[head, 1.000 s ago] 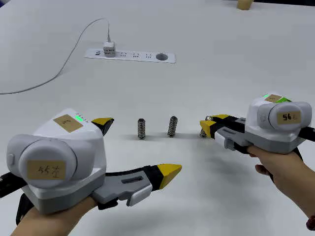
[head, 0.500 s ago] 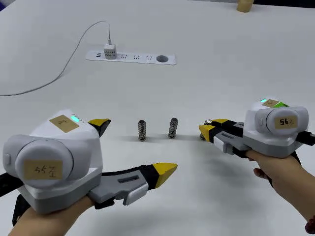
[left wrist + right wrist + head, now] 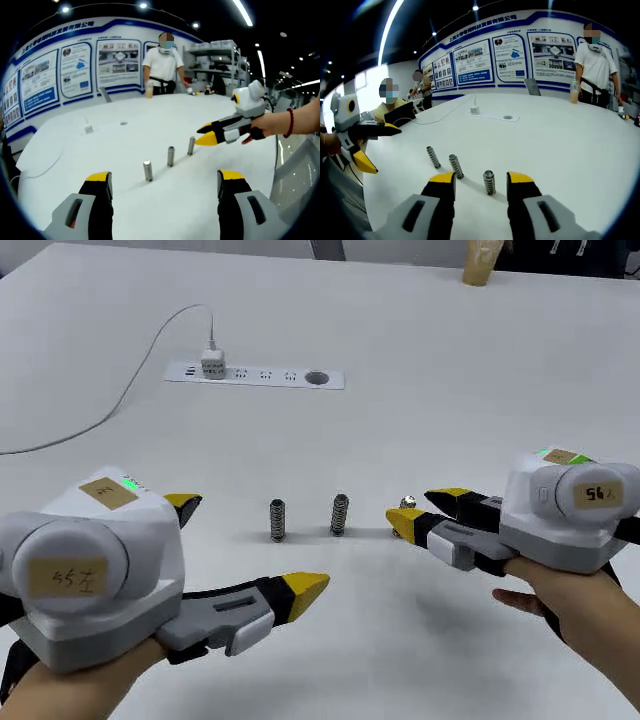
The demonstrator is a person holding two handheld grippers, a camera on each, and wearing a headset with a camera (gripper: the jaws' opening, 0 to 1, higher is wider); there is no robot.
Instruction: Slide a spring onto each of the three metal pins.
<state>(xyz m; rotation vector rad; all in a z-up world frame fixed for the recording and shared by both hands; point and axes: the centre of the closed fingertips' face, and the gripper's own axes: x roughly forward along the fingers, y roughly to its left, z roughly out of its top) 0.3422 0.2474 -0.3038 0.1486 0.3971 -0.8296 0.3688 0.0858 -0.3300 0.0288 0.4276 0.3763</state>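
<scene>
Tabletop is being left bare around the springs; left gripper is being held wide, right gripper still narrow about the end spring.

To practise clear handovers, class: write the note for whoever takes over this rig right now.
Left tongs: open, empty, held clear of the row.
Right tongs: open, empty, tips at the nearest pin.
Three upright metal pins stand in a row on the white table. Each appears to carry a coiled steel spring: nearest spring, middle spring, far spring.
Done: all three springs look seated.
Left: nothing visible; check seating, then draw back.
</scene>
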